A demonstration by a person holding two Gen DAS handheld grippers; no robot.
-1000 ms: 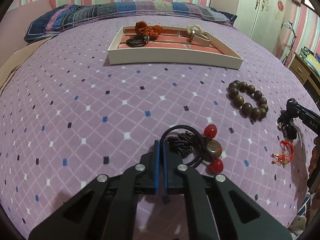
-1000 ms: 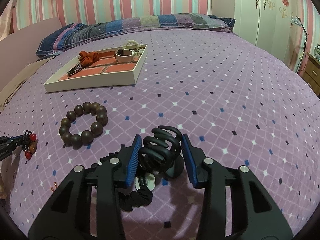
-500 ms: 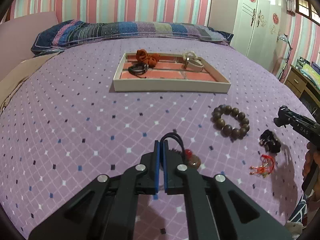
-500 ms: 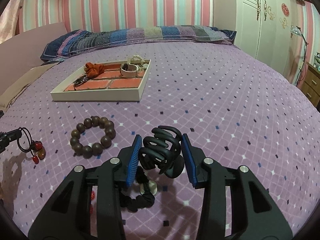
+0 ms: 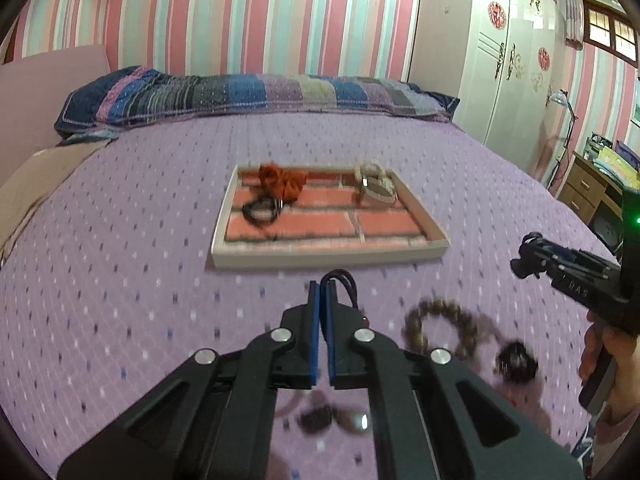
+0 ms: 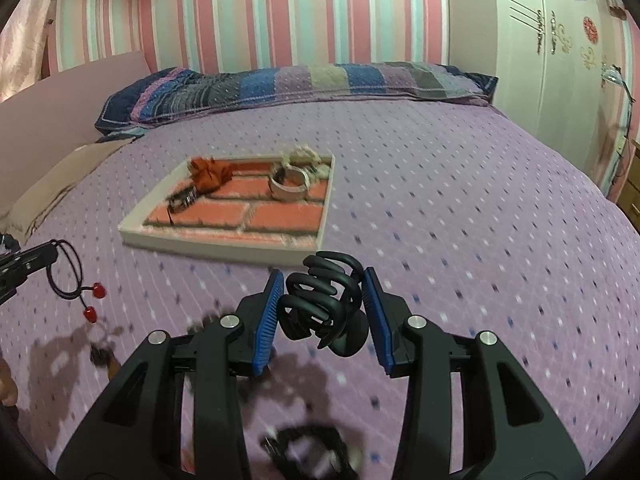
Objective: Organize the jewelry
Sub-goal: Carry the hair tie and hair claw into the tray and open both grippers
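Straight ahead of both our grippers, across a stretch of purple bedspread [image 5: 120, 280], lies the shallow white tray [image 5: 328, 254] with its brick-pattern floor, long side facing us. Our left gripper [image 5: 322, 296] is pinched fully together on a black cord loop [image 5: 344, 280], whose red beads [image 6: 94, 300] dangle below it in the right wrist view. Our right gripper [image 6: 322, 292] stands partly open, its blue pads pressing a black claw hair clip [image 6: 320, 300] from both sides. Both are lifted off the bed. We judge the left gripper nearer the tray's near rim; the tray's front right section looks free, while an orange scrunchie [image 5: 282, 182] and pale bangle [image 6: 290, 182] sit at its far side
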